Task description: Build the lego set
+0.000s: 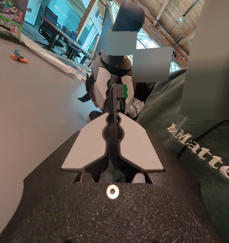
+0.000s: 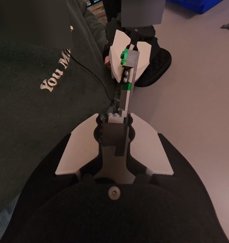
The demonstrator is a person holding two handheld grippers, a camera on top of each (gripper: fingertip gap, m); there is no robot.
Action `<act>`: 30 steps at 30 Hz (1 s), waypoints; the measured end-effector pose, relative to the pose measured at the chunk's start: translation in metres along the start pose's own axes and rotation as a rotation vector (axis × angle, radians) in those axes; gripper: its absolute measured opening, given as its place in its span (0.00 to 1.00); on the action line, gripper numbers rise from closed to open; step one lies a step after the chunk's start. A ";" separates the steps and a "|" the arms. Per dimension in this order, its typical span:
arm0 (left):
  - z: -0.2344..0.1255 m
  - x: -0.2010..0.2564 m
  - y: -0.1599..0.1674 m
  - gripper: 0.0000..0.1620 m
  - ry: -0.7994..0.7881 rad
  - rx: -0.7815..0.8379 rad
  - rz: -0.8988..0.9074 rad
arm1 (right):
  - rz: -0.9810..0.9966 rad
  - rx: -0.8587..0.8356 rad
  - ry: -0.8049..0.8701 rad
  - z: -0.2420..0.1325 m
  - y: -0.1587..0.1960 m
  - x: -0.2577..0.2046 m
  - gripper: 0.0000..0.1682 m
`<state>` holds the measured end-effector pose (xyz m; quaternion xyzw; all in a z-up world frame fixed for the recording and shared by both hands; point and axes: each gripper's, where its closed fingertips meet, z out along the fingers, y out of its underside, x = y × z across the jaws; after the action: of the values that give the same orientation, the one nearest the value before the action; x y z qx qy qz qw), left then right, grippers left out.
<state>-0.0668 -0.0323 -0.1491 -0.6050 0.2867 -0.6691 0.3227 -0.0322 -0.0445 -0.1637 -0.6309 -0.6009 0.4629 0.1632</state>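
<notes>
While both grippers face each other above the table [image 1: 32, 105], we see one lego build [image 2: 125, 100] spanning the gap between them, held off the surface. Our left gripper [image 1: 112, 115] is closed to a narrow slit on the thin grey baseplate edge of the build, which runs on between its fingers [image 1: 90, 144] toward the camera. In the left wrist view the right gripper [image 1: 113, 92] shows opposite, its pale fingers around the far end, where a green brick [image 1: 125, 90] sits on grey ones.

Our right gripper [image 2: 114, 115] grips the build's other end at moderate width, a dark grey block lying between its fingers [image 2: 82, 144]. In the right wrist view the left gripper [image 2: 129, 57] clamps the far end near the green studded brick [image 2: 124, 57]; the build stands on edge, studs facing the person's dark green sweatshirt [image 2: 32, 65].

On the table, well apart from the grippers, lie a small orange-and-teal model [image 1: 18, 57], a lego box [image 1: 7, 22] at the far edge with white paper [image 1: 48, 52] beside it, and a few loose green and grey pieces [image 2: 228, 25]. A blue bin [image 2: 198, 5] sits beyond them.
</notes>
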 end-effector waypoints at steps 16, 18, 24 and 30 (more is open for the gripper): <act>0.003 -0.025 -0.001 0.04 -0.140 -0.052 -0.128 | 0.105 0.059 0.002 -0.006 0.001 0.014 0.31; 0.003 -0.026 -0.001 0.04 -0.151 -0.058 -0.118 | 0.108 0.062 0.012 -0.006 0.000 0.018 0.29; 0.004 -0.018 -0.005 0.05 -0.126 -0.043 -0.086 | 0.064 0.068 0.014 -0.004 0.001 0.017 0.24; 0.005 -0.011 -0.010 0.05 -0.111 -0.040 -0.040 | 0.002 0.100 0.030 -0.006 -0.003 0.015 0.22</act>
<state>-0.0620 -0.0178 -0.1475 -0.6532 0.2695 -0.6350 0.3123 -0.0319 -0.0284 -0.1639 -0.6294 -0.5739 0.4829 0.2033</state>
